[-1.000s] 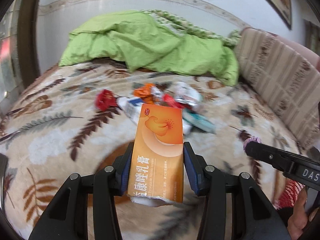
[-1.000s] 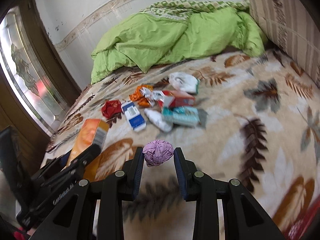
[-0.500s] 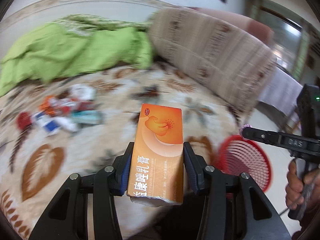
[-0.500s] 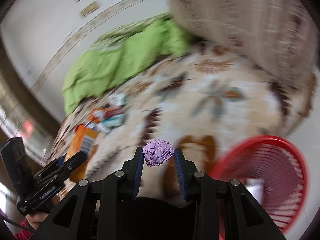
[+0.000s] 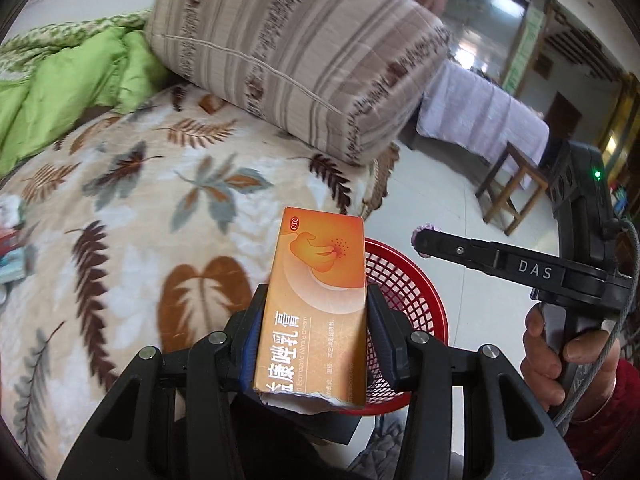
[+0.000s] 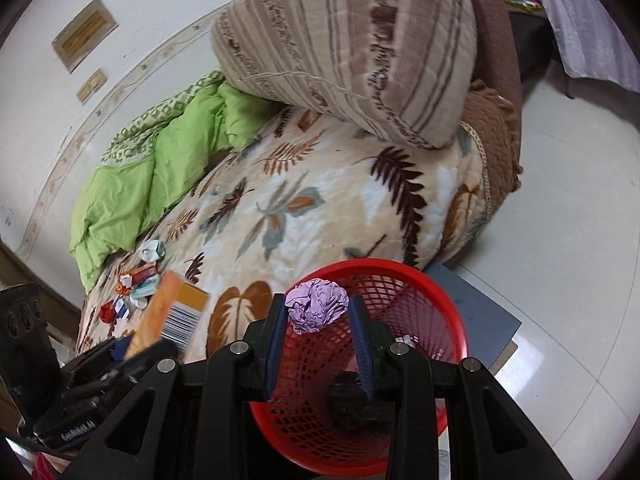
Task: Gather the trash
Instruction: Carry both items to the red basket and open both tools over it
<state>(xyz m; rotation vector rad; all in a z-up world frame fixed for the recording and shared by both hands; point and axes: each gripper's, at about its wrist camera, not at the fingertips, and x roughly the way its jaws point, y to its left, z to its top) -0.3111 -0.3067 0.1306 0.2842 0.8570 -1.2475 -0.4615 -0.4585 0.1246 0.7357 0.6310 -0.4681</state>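
Both jaws are clamped on trash: the left gripper (image 5: pixel 316 320) squeezes an orange box (image 5: pixel 316 304) by its long sides, its torn end toward the camera, and the right gripper (image 6: pixel 318 334) pinches a crumpled purple wad (image 6: pixel 316 307) at its fingertips. From left to right in the right wrist view, a green quilt (image 6: pixel 160 168) lies by the wall, leftover trash (image 6: pixel 138 284) sits on the leaf-print blanket (image 6: pixel 320 208), a striped cushion (image 6: pixel 352 48) rests at the bed's far end, and a red basket (image 6: pixel 400 276) stands on the floor just beside the bed. The wad hangs over the basket's mouth; the box is over its near rim. A hand (image 5: pixel 568 364) grips the right gripper's handle.
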